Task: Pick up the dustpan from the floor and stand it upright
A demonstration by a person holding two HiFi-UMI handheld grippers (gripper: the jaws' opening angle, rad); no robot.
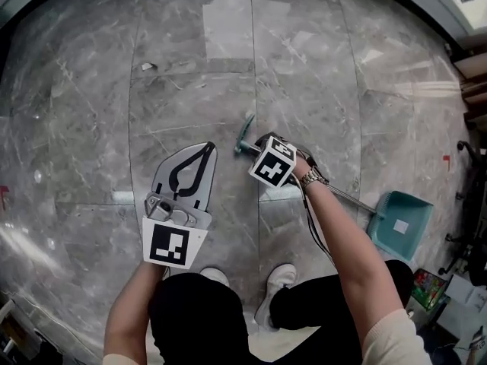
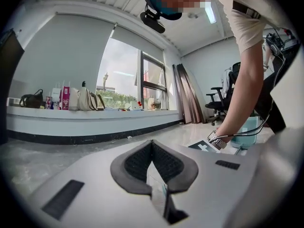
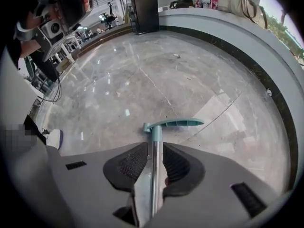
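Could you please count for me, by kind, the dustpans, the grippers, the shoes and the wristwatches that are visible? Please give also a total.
dustpan: 1
grippers: 2 (left gripper, right gripper)
white shoes: 2
wristwatch: 1
Total: 6

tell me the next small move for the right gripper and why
Probably raise the right gripper a little, tipping the pole toward vertical. Its jaws are shut on the metal pole just below the teal handle, while the pan seems to rest on the floor, so the dustpan slants. The left gripper is shut and empty.
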